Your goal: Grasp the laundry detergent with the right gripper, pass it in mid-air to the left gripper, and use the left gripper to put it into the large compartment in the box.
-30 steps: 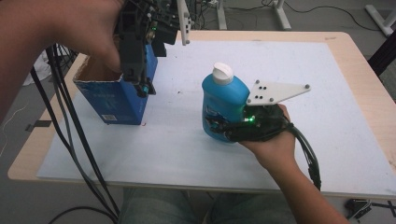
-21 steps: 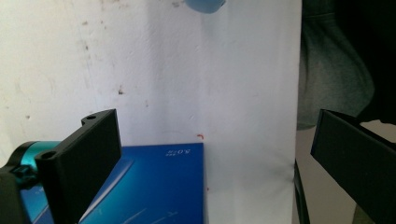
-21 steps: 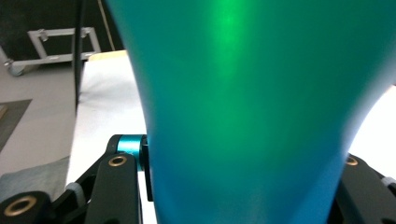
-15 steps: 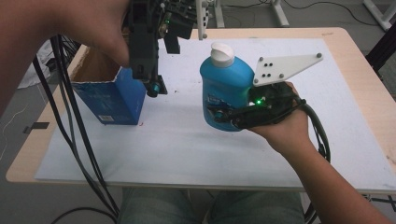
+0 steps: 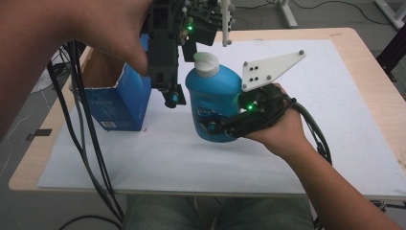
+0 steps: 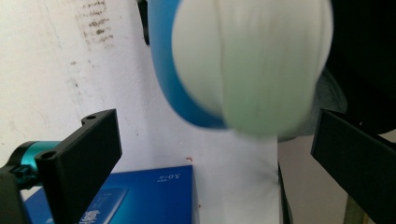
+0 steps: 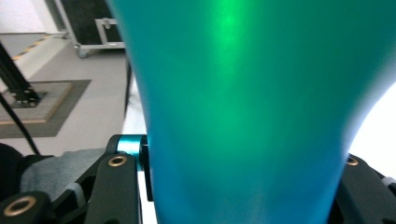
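Observation:
A blue bottle (image 5: 213, 93) with a white cap (image 5: 206, 63) hangs upright above the white mat, my right gripper (image 5: 219, 128) shut on its lower body. In the right gripper view the bottle (image 7: 243, 116) stands between the two jaws, touching both. My left gripper (image 5: 170, 96) points down just left of the bottle's neck, between it and an open blue carton (image 5: 119, 103). In the left gripper view, my left gripper (image 6: 219, 154) has its jaws open wide, with the blurred cap (image 6: 247, 65) and bottle shoulder (image 6: 170, 88) beyond them and the carton (image 6: 149, 196) below.
The white mat (image 5: 335, 86) covers a wooden table (image 5: 378, 72). Black cables (image 5: 81, 143) hang from the left hand across the table's left front edge. The grey three-cornered plate (image 5: 268, 69) sticks up behind the bottle. The person's knees show below the front edge.
The right gripper has lifted the bottle and brought it left, nearer the camera. The left gripper has moved right from over the carton to beside the bottle's cap.

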A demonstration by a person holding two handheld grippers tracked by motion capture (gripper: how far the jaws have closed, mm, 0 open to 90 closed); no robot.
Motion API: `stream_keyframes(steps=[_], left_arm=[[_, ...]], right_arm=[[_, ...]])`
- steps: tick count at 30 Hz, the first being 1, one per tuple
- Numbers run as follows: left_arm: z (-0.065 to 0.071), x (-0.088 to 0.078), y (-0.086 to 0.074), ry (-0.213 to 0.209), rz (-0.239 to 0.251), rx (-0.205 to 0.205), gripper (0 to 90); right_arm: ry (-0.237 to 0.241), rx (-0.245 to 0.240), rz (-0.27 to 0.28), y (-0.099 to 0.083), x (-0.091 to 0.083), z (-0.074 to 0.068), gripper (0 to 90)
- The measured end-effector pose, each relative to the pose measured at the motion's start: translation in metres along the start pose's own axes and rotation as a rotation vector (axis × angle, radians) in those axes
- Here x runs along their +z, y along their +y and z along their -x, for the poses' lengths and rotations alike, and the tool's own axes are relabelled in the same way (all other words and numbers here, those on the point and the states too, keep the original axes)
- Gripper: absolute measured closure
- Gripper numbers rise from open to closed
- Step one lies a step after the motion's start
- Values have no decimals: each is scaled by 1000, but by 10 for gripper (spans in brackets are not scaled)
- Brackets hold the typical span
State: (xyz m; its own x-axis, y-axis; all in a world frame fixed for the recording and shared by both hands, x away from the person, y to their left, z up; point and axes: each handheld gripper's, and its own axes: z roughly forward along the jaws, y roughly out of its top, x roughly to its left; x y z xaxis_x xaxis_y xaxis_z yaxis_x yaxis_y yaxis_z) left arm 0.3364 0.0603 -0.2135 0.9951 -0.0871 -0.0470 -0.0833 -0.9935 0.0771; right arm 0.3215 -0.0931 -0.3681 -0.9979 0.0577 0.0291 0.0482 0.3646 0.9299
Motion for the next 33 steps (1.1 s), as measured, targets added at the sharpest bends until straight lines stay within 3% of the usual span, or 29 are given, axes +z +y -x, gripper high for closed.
stream_keyframes(steps=[14,27,33], left_arm=[[6,7,8,-2,-5,-48,17],[7,10,1,18,-18,-72,18],[7,16,1,8,-21,-92,18]], right_arm=[[63,-9,14,8,25,0,454],[73,-7,23,13,34,2,454],[74,-10,24,14,37,2,454]])
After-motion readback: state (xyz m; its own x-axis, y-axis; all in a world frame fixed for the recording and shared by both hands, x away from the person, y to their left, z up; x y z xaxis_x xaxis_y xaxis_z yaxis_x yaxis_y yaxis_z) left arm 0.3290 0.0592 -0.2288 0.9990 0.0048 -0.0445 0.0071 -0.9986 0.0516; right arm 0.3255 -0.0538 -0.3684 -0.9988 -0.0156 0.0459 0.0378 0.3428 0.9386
